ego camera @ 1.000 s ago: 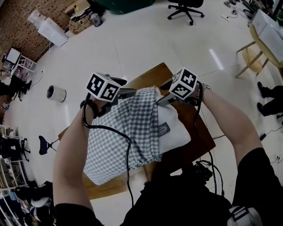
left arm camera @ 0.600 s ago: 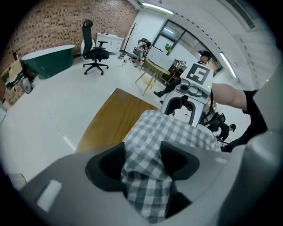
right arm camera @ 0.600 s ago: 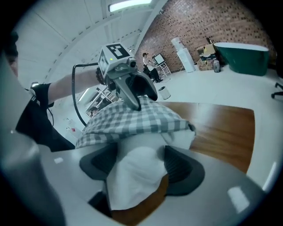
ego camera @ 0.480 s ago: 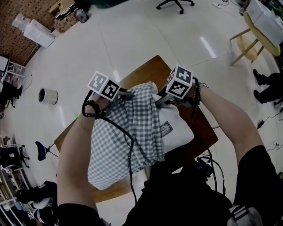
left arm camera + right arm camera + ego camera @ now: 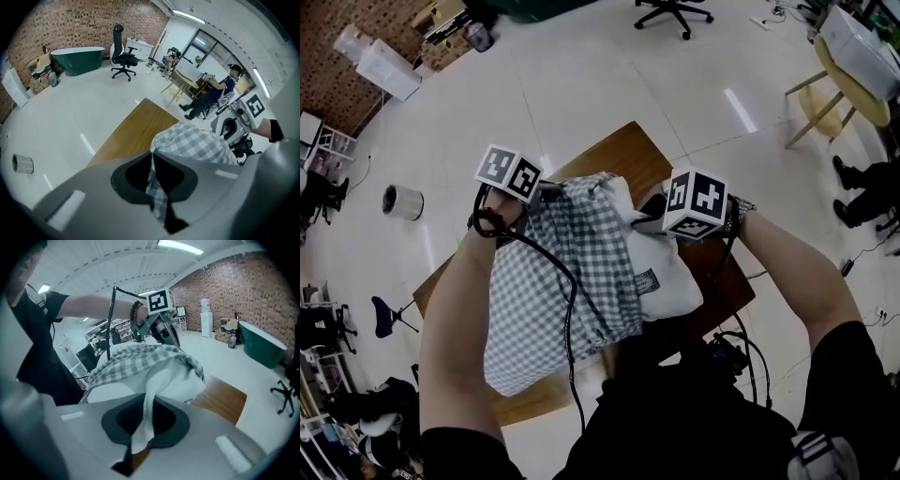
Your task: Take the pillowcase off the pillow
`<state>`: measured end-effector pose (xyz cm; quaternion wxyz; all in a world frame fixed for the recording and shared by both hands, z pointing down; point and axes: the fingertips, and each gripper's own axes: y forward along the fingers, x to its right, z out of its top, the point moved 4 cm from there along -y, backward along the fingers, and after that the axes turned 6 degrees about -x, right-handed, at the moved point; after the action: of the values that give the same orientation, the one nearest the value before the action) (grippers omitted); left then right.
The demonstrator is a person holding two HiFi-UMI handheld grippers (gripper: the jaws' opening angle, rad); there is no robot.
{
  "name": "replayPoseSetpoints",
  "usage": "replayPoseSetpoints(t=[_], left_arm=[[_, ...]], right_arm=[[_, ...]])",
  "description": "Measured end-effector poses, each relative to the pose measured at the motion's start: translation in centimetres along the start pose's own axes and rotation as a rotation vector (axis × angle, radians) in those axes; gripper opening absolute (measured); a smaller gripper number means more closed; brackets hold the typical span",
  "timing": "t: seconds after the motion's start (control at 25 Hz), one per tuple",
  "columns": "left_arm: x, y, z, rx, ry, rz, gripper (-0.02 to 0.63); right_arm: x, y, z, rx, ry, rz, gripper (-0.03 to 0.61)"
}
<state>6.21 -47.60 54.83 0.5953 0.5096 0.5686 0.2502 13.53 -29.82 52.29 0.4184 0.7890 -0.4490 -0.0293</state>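
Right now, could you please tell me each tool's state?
Left tool: closed on the checked pillowcase.
Right tool: closed on the white pillow.

The left tongs (image 5: pixel 555 193) carried a white left cube (image 5: pixel 508 173) printed with black square markers just behind their tips, and the right tongs (image 5: pixel 643 223) had a matching right cube (image 5: pixel 694 202). Both tong bodies were smooth pale grey, each with a dark hollow (image 5: pixel 136 176) behind the tips and a small white strip (image 5: pixel 227 174). A black cable (image 5: pixel 569 309) trailed back from the left tongs. Behind them sat a dark beaded bracelet (image 5: pixel 486 225); behind the right tongs, a metal watch (image 5: pixel 739 206). The shirt (image 5: pixel 848 375) was black and short-sleeved.
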Motion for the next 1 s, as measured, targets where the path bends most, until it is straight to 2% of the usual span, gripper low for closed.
replayPoseSetpoints(t=[0.16, 0.32, 0.52, 0.88, 1.0], left_arm=[[0.3, -0.8, 0.0, -0.005, -0.016, 0.048, 0.008], [-0.7, -0.8, -1.7, -0.017, -0.044, 0.107, 0.008], [-1.8, -2.1, -2.5, -0.017, -0.099, 0.142, 0.008], [-4.8, -2.5, -6.1, -0.007, -0.175, 0.198, 0.008], [-5.8, -3.1, -7.9, -0.002, -0.201, 0.221, 0.008]], right_arm=[[-2.3, -2.8, 0.7, 0.003, -0.074, -0.068, 0.015], [-5.0, -3.9, 1.0, 0.009, -0.138, -0.137, 0.015], [-6.5, -6.9, 1.9, 0.026, -0.212, -0.228, 0.015], [-7.3, -9.6, 0.9, 0.023, -0.223, -0.316, 0.015], [-7.5, -10.1, 0.4, 0.022, -0.197, -0.335, 0.015]])
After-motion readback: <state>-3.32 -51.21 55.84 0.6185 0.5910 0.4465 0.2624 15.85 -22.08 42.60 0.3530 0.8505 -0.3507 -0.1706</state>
